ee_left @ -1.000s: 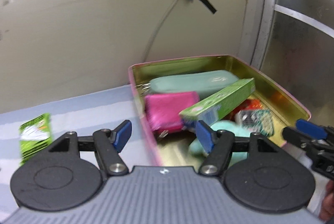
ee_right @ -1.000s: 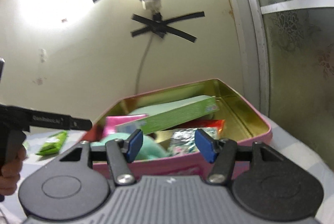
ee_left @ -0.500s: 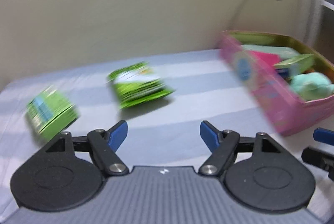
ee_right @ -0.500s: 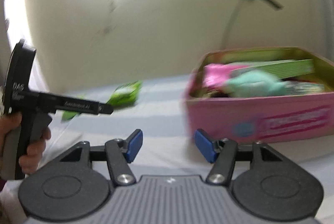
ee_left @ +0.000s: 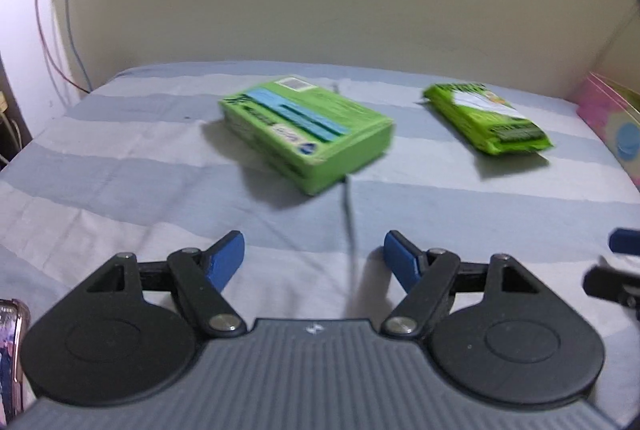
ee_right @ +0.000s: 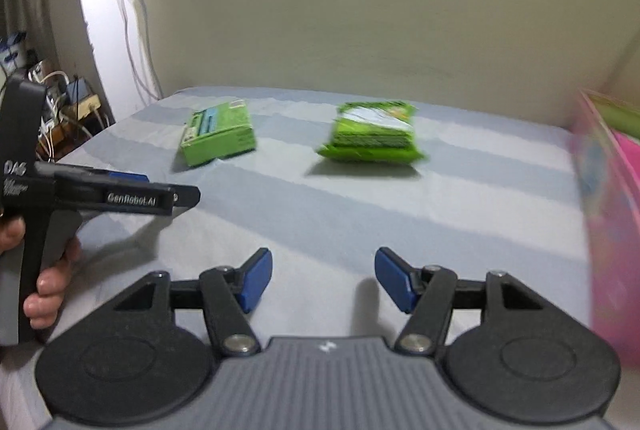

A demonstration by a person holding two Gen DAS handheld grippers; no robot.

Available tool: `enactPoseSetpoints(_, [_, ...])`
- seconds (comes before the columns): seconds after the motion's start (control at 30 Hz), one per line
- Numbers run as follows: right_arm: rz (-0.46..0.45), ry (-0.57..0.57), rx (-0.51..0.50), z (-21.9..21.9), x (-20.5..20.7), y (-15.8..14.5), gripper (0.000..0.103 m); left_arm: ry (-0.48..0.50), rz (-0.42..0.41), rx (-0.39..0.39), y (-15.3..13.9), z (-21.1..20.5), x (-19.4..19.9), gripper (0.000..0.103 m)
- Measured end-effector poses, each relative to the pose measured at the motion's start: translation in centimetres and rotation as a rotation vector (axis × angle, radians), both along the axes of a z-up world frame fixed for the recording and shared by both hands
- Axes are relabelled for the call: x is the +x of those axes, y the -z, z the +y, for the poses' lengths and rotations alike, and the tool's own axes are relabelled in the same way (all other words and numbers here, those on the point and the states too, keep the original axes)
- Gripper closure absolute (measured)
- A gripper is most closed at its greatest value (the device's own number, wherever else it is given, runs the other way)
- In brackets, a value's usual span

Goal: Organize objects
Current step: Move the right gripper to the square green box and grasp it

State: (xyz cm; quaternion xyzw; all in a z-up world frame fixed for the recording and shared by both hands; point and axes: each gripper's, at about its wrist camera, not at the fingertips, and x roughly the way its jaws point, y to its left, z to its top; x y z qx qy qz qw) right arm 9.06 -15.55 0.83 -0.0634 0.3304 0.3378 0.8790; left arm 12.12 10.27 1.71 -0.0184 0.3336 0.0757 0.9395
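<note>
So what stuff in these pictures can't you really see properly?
- Pink box: cut off by the right edge in both views and smeared by blur, so what is inside it stays hidden.
- Green box and green packet: the printed words are too blurred to read.
- Left claw in the right wrist view: seen side-on, so the gap between its tips is hidden.
- Right claw in the left wrist view: cut off by the right edge.
</note>
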Motion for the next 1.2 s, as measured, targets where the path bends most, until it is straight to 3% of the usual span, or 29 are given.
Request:
enactPoseSetpoints(0.2, [-0.063,-0.031,-0.022,5.1,2.4,-0.7,0.044,-0.041,-0.053,-0.073,0.0,1.8,-0.4,0.022])
enactPoseSetpoints(0.4, [-0.066,-0.067,0.088,9.7,5.9,-2.6,0.035,-0.052,-0.072,-0.131,0.2,2.6,-0.4,0.019])
enactPoseSetpoints(0.53, [-0.024,-0.129,0.124,13.4,8.2,-2.9,0.023,-0.066,-0.094,-0.156,-0.1,3.3,-1.0,0.019])
enactPoseSetpoints(0.67, [-0.013,-0.174,0.078,17.1,9.5,-1.9,0.019,-0.176,-0.193,-0.153,-1.3,5.0,-2.6,0.019])
enactPoseSetpoints(0.77, [-0.006,-0.201,0.021,19.2,9.8,-0.7,0.012,-0.226,-0.198,-0.183,-1.2,6.2,-2.7,0.019])
enactPoseSetpoints(0.93, [0.045,-0.239,0.035,19.8,9.1,0.4,0.006,-0.242,-0.193,-0.214,-1.2,6.8,-2.6,0.020])
enactPoseSetpoints(1.03, [0.036,-0.240,0.009,20.0,8.8,0.2,0.012,-0.237,-0.184,-0.209,-1.0,6.4,-2.7,0.020])
enactPoseSetpoints(1.2, [0.051,-0.236,-0.012,19.4,8.7,-0.1,0.008,-0.282,-0.201,-0.193,-1.2,6.8,-3.0,0.019])
